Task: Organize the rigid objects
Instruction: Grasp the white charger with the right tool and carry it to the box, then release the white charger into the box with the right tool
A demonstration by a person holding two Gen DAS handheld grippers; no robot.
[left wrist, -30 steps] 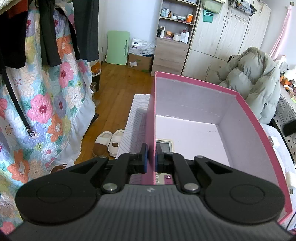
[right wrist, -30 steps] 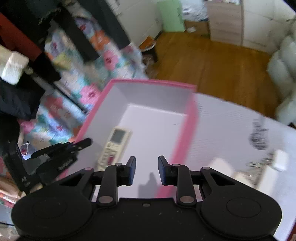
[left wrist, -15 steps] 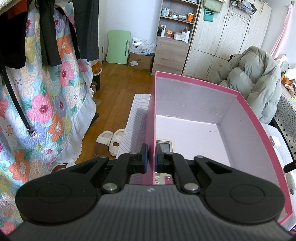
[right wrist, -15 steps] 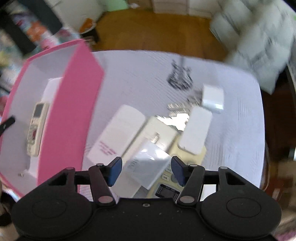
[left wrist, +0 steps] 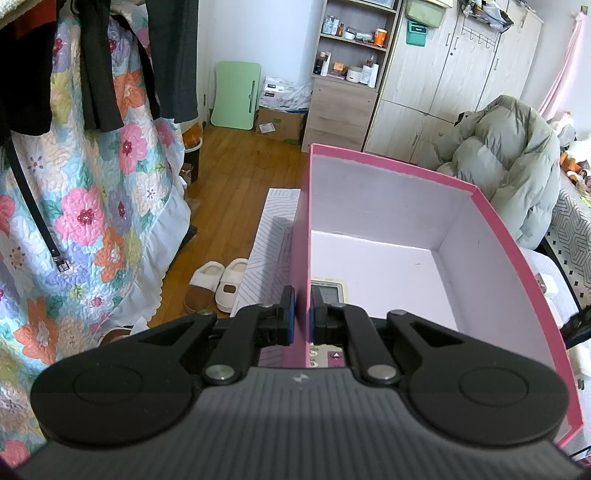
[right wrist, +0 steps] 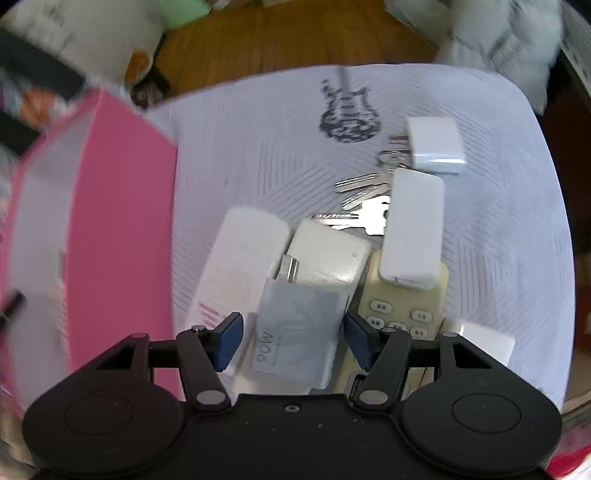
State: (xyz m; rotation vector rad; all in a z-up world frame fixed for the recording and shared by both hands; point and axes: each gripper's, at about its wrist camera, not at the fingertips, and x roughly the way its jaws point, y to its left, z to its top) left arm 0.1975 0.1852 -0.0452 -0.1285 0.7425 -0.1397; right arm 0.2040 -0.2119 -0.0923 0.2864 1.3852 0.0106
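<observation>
Both grippers tilt down: left gripper (left wrist: 300,320) pinches the box (left wrist: 517,266) wall, remote (left wrist: 328,290) inside; right gripper (right wrist: 293,338), beside the box, gapes astride a charger (right wrist: 295,332), apparently untouched.

You can read one marking clearly: "90W", printed upside down from your right wrist view, on the grey charger block (right wrist: 297,328) lying among the white items on the table. The white flat pack (right wrist: 236,273) beside it carries red print, but it is too blurred to read. In your left wrist view, the cardboard box (left wrist: 281,123) on the floor and the teal holder (left wrist: 417,31) on the wardrobe bear labels too small to make out.
</observation>
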